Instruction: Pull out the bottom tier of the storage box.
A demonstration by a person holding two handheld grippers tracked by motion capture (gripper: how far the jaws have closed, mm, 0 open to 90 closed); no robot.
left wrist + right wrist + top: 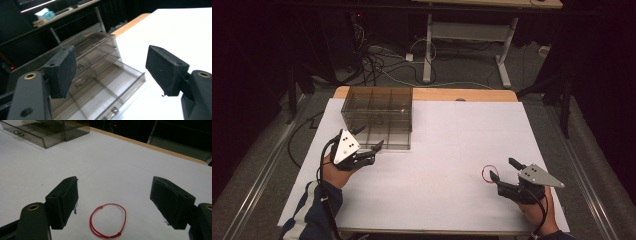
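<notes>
On white table, red bracelet (108, 220) — right tongs (113, 202) agape

My table (452, 130) is wood with a white sheet (120, 162) over it. A red string loop (108, 220) lies flat on the sheet between my right jaws. Beyond my left jaws sits a smoky clear drawer box (100, 75), its bottom drawer pulled out.
</notes>
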